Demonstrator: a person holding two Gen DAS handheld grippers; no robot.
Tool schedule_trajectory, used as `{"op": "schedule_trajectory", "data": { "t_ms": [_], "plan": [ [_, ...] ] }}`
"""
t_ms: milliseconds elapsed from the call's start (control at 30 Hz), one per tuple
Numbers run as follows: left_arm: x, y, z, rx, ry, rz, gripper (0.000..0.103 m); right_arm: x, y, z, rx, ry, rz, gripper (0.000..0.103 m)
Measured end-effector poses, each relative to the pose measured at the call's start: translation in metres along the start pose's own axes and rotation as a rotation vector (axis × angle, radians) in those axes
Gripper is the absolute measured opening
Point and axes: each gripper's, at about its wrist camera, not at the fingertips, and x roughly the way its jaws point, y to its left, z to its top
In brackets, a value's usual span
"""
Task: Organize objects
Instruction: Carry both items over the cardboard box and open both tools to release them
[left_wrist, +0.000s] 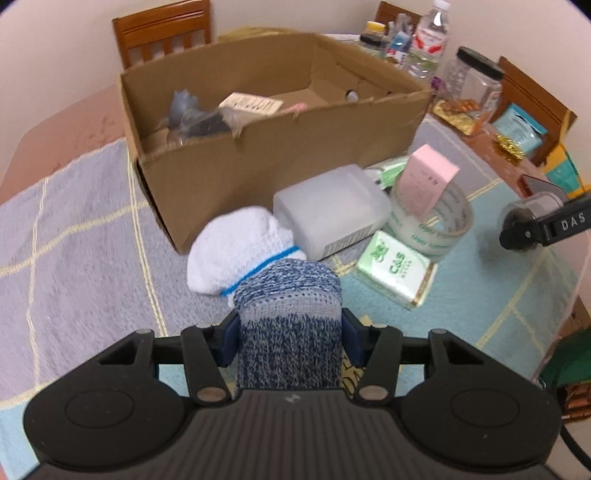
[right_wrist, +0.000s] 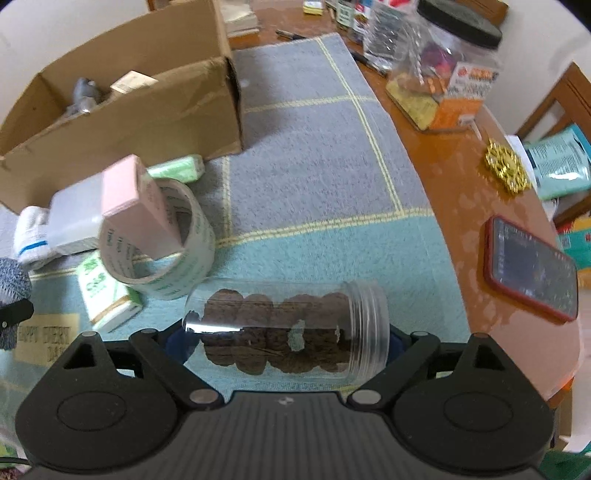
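Note:
My left gripper (left_wrist: 290, 332) is shut on a blue-and-white knitted sock (left_wrist: 288, 306), held above the cloth; its white toe (left_wrist: 236, 254) hangs toward the open cardboard box (left_wrist: 273, 147). My right gripper (right_wrist: 284, 343) is shut on a clear lidless jar of brown walnuts (right_wrist: 288, 328), held sideways across the jaws above the cloth. The jar and right gripper show at the right edge of the left wrist view (left_wrist: 532, 218). The sock also shows at the left edge of the right wrist view (right_wrist: 13, 284).
Beside the box lie a white plastic container (left_wrist: 332, 210), a tape roll (left_wrist: 432, 221) with a pink box (left_wrist: 428, 181) in it, and a green packet (left_wrist: 395, 273). A phone (right_wrist: 532, 269), a gold ornament (right_wrist: 506, 170), jars and bottles sit on the wooden table (right_wrist: 454, 177).

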Motion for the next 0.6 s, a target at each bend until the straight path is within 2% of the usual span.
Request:
{"op": "schedule_trajectory", "data": {
  "t_ms": [167,400,600],
  "plan": [
    [-0.025,-0.001,0.021,0.023,-0.021,-0.039,0.053,-0.024,0.005,0.011,-0.047,-0.025,0.057,0.096],
    [-0.053,-0.006,0.062,0.049,-0.119,-0.048,0.053,-0.056,0.020,0.033,-0.122,-0.096,0.106,0.096],
    [-0.054,-0.006,0.099,0.060,-0.177,-0.017,0.054,-0.078,0.034,0.062,-0.176,-0.159,0.147,0.096]
  ]
}}
